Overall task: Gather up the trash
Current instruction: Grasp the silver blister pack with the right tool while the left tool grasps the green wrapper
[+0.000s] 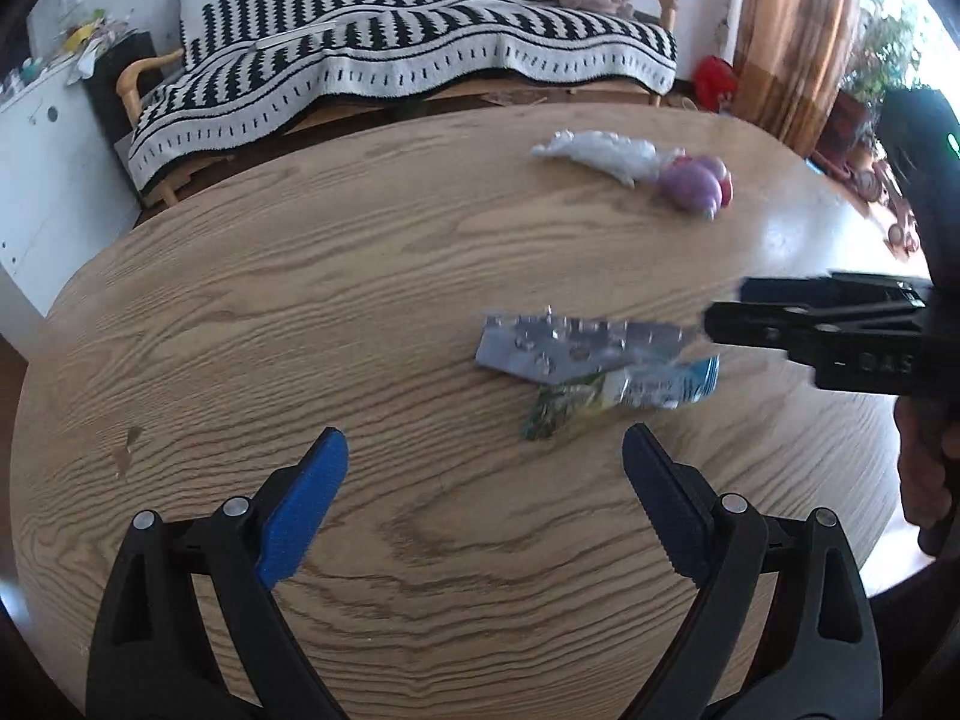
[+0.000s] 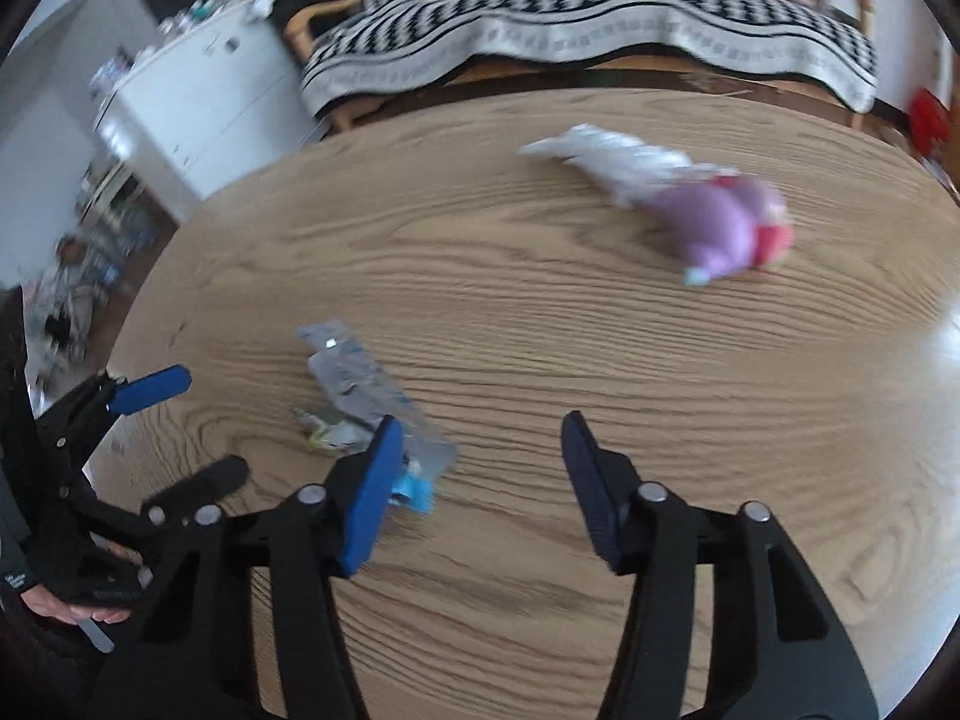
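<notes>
**Two open grippers over a table with scattered trash**

A round wooden table fills most of both views. Behind it, along the top of each frame, stands a bench draped in a black-and-white striped blanket, with a white cabinet at the upper left of the left wrist view.

The left gripper occupies the bottom of its own view, jaws spread wide with nothing between them. In the right wrist view it shows at the left edge, held by a hand.

The right gripper fills the bottom of its own view, jaws apart and empty. In the left wrist view it enters from the right edge, its tips just beside the right end of the blister pack.

In the upper right of both views lies a crumpled white plastic bag, touching a purple and pink object at its right end; both lie well apart from either gripper.

Near the centre of the left wrist view, a silver blister pack lies flat just above and slightly right of the left gripper's jaws. A green, white and blue wrapper touches its lower edge. In the right wrist view both sit left of centre, beside and partly behind the right gripper's left finger, outside the gap.
</notes>
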Tool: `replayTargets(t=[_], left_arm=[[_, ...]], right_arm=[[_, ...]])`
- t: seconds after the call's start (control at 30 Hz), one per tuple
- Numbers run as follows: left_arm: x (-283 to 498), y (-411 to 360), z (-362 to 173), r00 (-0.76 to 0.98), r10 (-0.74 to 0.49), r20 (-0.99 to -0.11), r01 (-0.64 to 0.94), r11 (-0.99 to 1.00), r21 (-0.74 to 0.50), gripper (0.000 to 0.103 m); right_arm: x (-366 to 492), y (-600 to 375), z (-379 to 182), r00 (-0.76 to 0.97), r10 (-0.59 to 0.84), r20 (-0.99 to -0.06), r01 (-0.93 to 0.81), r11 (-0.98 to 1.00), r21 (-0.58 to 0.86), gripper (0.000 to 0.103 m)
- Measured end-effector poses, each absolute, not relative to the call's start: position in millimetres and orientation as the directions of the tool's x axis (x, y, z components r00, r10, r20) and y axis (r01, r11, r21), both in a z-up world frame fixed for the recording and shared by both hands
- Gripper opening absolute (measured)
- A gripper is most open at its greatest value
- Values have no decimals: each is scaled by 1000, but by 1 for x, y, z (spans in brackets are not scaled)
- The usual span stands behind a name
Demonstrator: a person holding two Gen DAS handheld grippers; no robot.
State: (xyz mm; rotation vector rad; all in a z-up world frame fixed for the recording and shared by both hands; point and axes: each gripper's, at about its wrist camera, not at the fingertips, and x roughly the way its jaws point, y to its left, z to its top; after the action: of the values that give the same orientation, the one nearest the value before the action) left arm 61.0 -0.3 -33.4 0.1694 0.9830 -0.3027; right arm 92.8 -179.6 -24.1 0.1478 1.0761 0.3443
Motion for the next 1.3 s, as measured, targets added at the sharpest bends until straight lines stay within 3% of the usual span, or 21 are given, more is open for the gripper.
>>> replayTargets(t=[0.23, 0.33, 0.67, 0.8, 1.03, 1.1, 1.17, 1.2, 1.23, 1.3], left_arm=[[66, 5, -47, 498, -173, -850, 349, 937, 13, 90], [70, 5, -53, 495, -179, -850, 356, 935, 10, 90], [88, -5, -57, 500, -226, -836, 391, 920, -15, 90], [83, -23, -45, 543, -264, -797, 477, 878, 33, 91], [90, -52, -67, 494, -235, -837, 572, 813, 109, 92], [89, -54, -72, 488, -223, -844, 578, 807, 121, 85], [88, -56, -69, 481, -237, -844, 578, 810, 102, 50], [88, -58, -68, 468, -240, -851, 576, 813, 88, 41], [88, -60, -67, 453, -241, -858, 573, 816, 73, 24], [87, -66, -64, 446, -231, -865, 566, 822, 72, 19]], right_arm=[[114, -145, -41, 378, 354, -855, -271, 926, 263, 32], [119, -138, -45, 374, 361, -854, -277, 923, 269, 7], [109, -152, -13, 480, 345, -807, -261, 934, 244, 6], [106, -173, -7, 487, 339, -805, -226, 939, 258, 6], [87, -209, 2, 505, 321, -801, -184, 947, 263, 6], [80, -221, 8, 516, 317, -796, -174, 949, 265, 6], [74, -230, 13, 528, 312, -790, -163, 950, 266, 6], [70, -237, 16, 535, 308, -786, -155, 951, 267, 6], [67, -242, 18, 541, 305, -784, -149, 952, 267, 6], [58, -254, 22, 553, 296, -779, -131, 954, 269, 6]])
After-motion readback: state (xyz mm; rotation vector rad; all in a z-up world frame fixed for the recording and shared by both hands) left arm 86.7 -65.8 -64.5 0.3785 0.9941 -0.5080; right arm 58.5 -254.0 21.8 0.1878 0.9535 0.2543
